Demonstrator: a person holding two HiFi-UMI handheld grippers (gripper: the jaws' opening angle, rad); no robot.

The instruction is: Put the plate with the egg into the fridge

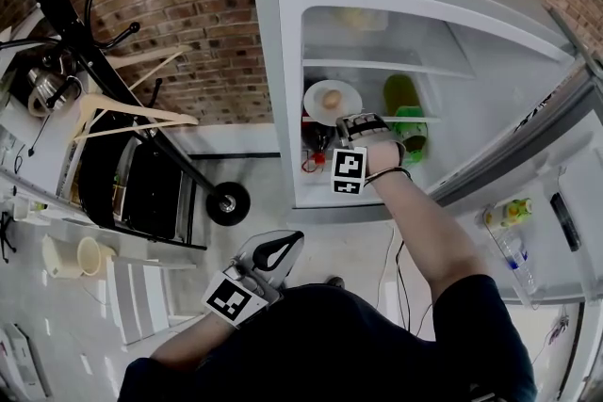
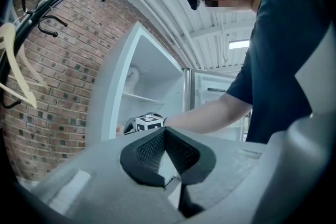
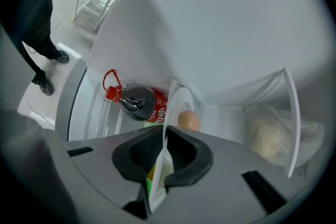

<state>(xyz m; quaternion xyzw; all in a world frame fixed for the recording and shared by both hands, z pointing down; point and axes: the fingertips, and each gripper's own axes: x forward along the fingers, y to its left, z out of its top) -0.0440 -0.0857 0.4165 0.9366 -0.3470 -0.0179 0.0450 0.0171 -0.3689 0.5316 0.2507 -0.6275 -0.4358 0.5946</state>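
Observation:
A white plate [image 1: 322,88] carrying a brown egg [image 1: 332,98] rests on the middle shelf of the open white fridge [image 1: 279,89]. My right gripper [image 1: 352,121] reaches into the fridge and is shut on the plate's near rim. The right gripper view shows the plate [image 3: 181,99] edge-on, pinched between the dark pads [image 3: 144,152], with the egg [image 3: 189,120] just beyond the right gripper [image 3: 164,136]. My left gripper [image 1: 281,249] hangs low by my body, outside the fridge. The left gripper [image 2: 165,134] has its jaws together on nothing.
Green bottles [image 1: 403,104] stand on the shelf right of the plate. A dark red-capped bottle [image 3: 137,102] lies below, a pale bag [image 3: 270,136] on the upper shelf. The fridge door [image 1: 528,193] swings open at right. A coat rack with hangers [image 1: 122,113] stands left.

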